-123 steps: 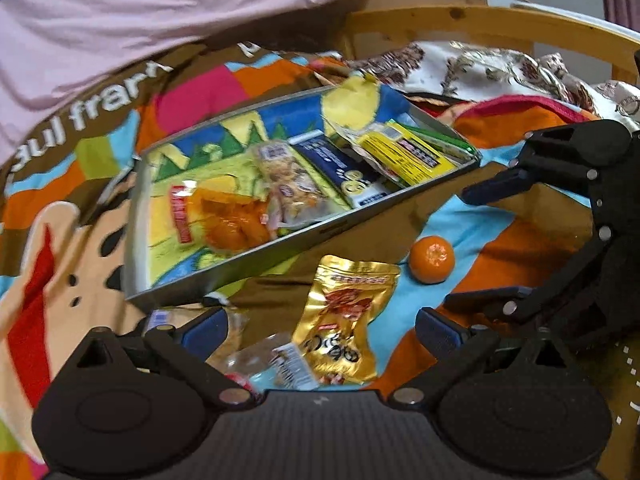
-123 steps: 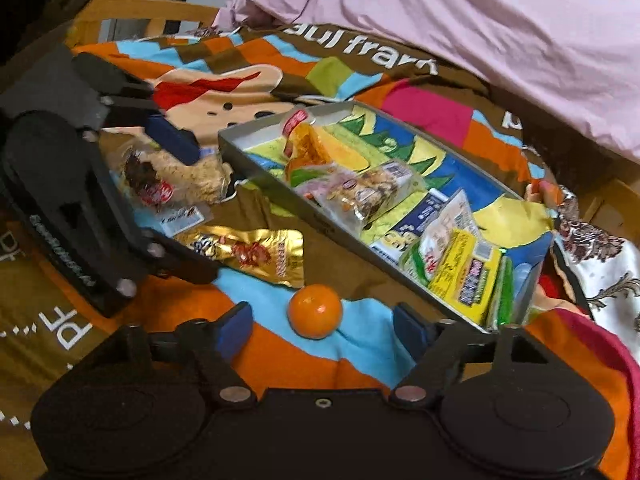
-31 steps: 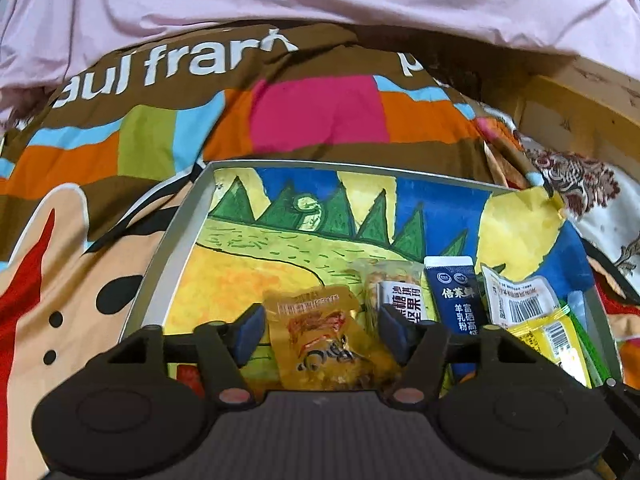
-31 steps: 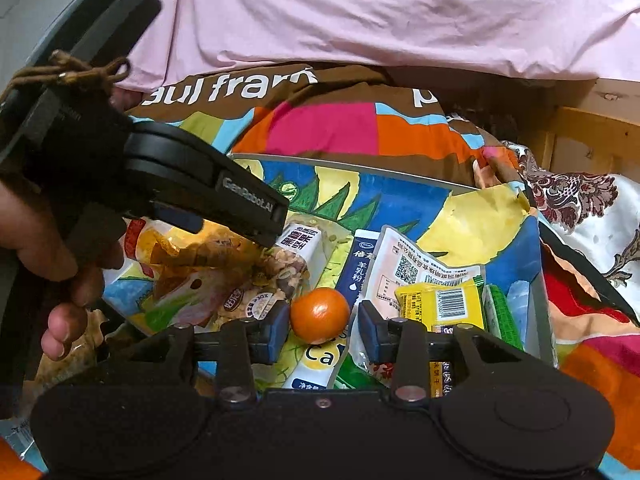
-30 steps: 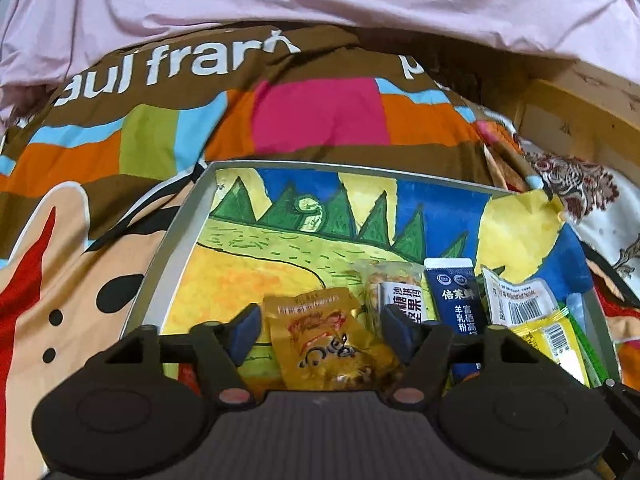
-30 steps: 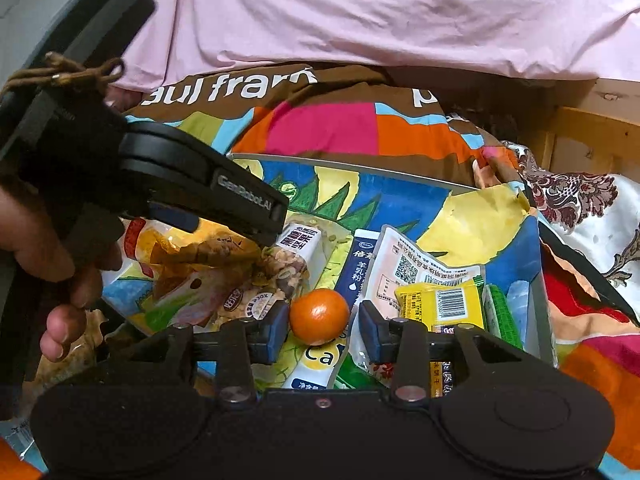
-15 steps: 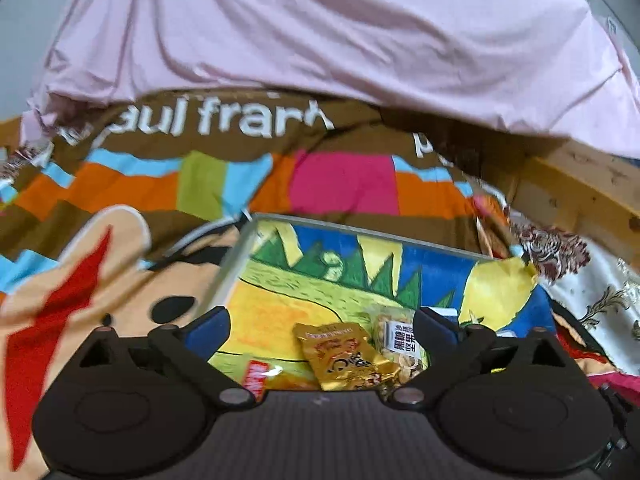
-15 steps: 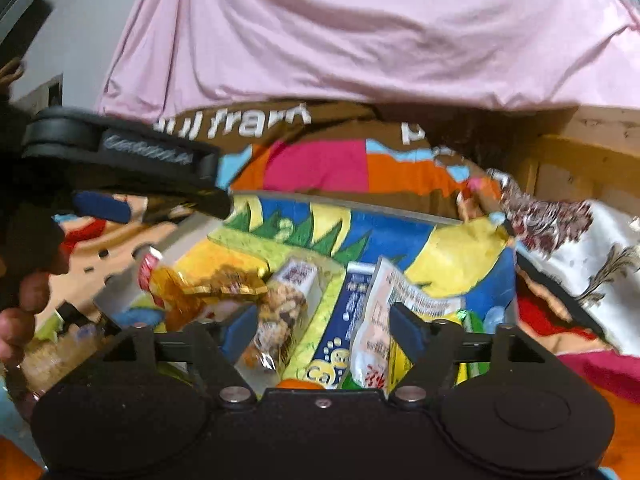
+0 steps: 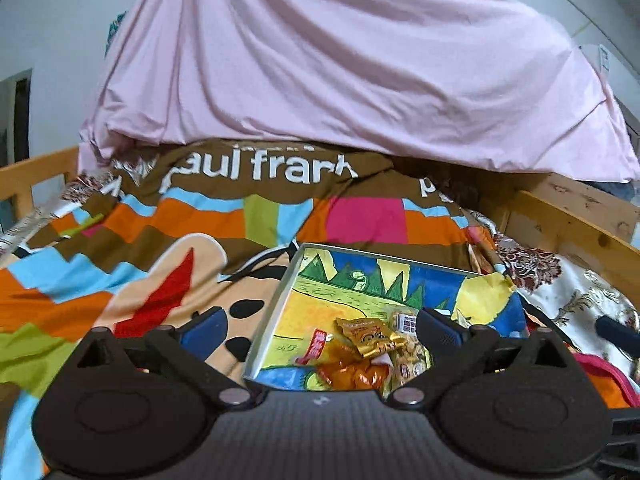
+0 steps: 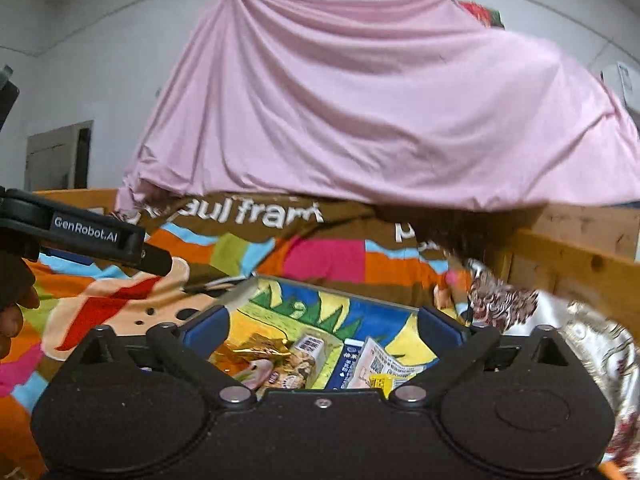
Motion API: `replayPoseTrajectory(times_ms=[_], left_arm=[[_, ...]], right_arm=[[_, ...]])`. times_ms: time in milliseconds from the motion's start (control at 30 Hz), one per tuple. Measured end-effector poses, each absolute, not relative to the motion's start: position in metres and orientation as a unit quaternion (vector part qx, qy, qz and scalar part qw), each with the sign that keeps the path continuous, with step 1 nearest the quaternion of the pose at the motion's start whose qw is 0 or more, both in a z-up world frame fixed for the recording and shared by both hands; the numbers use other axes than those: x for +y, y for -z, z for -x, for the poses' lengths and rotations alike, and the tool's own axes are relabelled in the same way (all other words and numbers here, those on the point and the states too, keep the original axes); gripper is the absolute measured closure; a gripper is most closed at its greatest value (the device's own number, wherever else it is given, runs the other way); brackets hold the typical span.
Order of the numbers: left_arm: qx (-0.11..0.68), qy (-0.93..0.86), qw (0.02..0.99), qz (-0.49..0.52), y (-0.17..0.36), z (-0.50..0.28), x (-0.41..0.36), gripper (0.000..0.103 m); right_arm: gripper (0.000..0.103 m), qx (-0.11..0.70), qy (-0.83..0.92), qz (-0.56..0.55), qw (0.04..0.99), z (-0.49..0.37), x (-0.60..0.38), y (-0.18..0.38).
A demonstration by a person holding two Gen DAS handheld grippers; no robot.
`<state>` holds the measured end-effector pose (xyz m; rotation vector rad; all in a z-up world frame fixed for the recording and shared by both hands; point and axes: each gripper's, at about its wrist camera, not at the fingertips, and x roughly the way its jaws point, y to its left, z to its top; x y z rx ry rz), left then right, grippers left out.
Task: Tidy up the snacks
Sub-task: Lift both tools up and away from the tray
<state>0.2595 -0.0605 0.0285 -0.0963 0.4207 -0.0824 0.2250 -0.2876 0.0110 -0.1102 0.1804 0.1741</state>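
Observation:
A shallow tin tray (image 9: 267,312) with a painted landscape lies on the bedspread and holds several snack packets. A gold foil packet (image 9: 370,338) rests on an orange packet (image 9: 344,372) near the tray's front left. My left gripper (image 9: 320,330) hangs open above the tray's near end, nothing between its fingers. In the right wrist view the tray (image 10: 332,292) shows the gold packet (image 10: 256,346), a nut packet (image 10: 298,364) and a blue packet (image 10: 348,364). My right gripper (image 10: 322,330) is open and empty above them. The orange fruit is hidden.
A colourful bedspread (image 9: 160,240) covers the bed, with a pink sheet (image 9: 340,80) draped behind. A wooden bed rail (image 9: 568,220) runs along the right. The left tool's body (image 10: 88,236) and a person's hand (image 10: 12,316) sit at the left of the right wrist view.
Both grippers have opened and drawn up and back from the tray. The gold packet and the orange fruit were let go inside the tray; the fruit has dropped out of sight.

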Motion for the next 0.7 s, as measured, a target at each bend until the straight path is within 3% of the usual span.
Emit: replayPoseTrajectory(times_ms=[333, 700], left_arm=[[0.213, 0.038, 0.976, 0.025, -0.035, -0.191, -0.030, 0.001], [0.245, 0.024, 0.969, 0.001, -0.019, -0.144, 0.004, 0.001]], right_arm=[[0.001, 0.072, -0.112, 0.046, 0.990, -0.157, -0.276, -0.033], [0.001, 0.111, -0.166, 0.073, 0.977, -0.111, -0.240, -0.020]])
